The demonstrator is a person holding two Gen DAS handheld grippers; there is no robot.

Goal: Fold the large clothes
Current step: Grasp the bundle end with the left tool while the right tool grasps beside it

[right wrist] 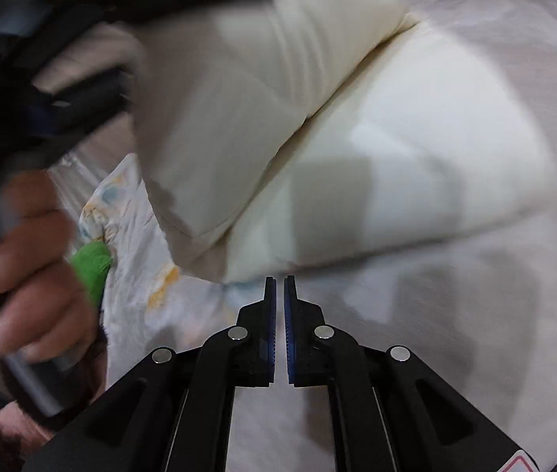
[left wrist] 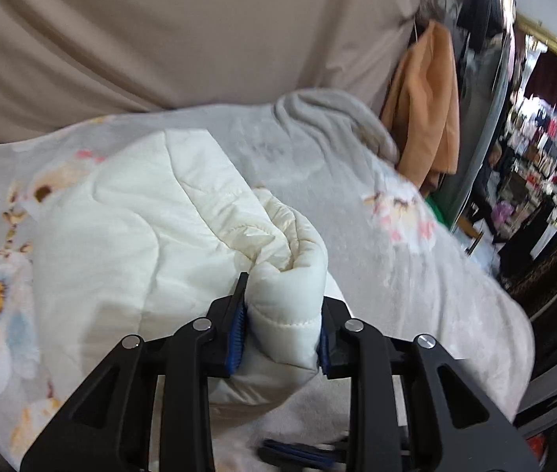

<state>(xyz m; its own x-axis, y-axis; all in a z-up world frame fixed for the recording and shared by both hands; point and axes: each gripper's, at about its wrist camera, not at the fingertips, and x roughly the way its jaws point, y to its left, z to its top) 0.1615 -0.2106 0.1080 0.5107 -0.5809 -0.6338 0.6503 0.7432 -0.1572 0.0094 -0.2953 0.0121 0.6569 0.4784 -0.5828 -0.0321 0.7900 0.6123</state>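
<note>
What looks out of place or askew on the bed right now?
Little. The cream quilted jacket lies only partly folded on the floral bedspread, one bunched end clamped in the left gripper. A small green item pokes out at the bedspread's edge near the person's hand. The right gripper is shut and holds nothing.

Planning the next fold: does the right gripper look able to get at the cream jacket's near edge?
Probably yes. The right gripper, shut and empty, points at the cream jacket edge with only bare floral sheet between; the left gripper holds another part.
</note>
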